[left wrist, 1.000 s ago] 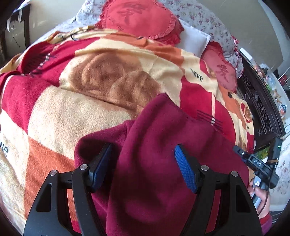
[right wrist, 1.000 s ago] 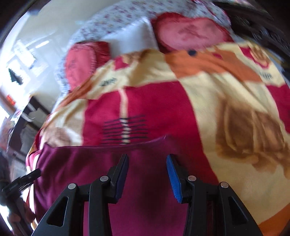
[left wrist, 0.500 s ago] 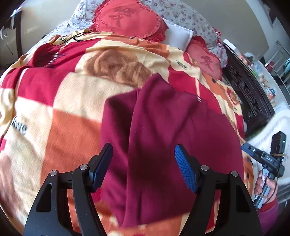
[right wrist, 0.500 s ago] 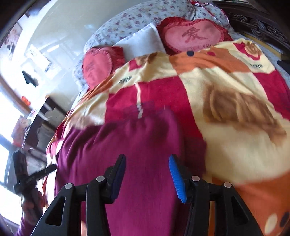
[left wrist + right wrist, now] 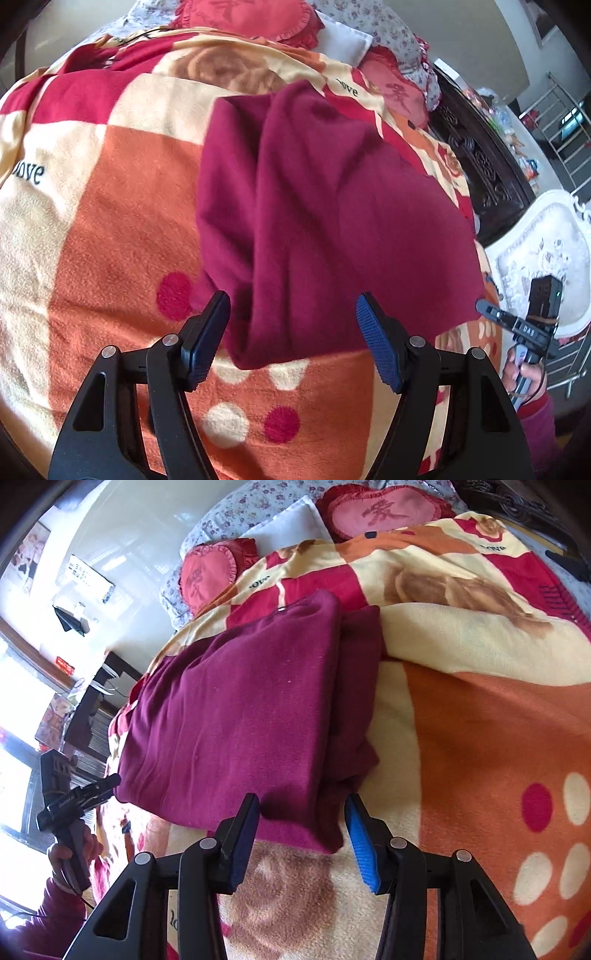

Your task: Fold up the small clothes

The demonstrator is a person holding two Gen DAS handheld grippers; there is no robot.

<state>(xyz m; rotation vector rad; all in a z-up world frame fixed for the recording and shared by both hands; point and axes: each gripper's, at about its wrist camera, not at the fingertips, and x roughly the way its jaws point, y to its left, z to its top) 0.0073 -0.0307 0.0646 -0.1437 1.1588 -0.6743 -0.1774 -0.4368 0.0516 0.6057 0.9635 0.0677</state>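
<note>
A dark maroon garment [image 5: 314, 206] lies folded on a patterned blanket on a bed; it also shows in the right wrist view [image 5: 240, 716] as a neat rectangle with a second layer sticking out on its right side. My left gripper [image 5: 291, 339] is open and empty, just short of the garment's near edge. My right gripper [image 5: 301, 843] is open and empty at the garment's near corner, not touching it. Each gripper shows small at the edge of the other's view: the right one [image 5: 524, 325] and the left one [image 5: 77, 797].
The blanket [image 5: 110, 221] is orange, cream and red and covers the bed. Red heart cushions [image 5: 384, 513] and a white pillow [image 5: 288, 528] lie at the head. A dark carved wooden bed frame [image 5: 487, 170] and a white chair [image 5: 546, 254] stand beside the bed.
Both grippers have pulled back from over the garment toward its near edge. The garment now lies flat, folded, and free of both grippers.
</note>
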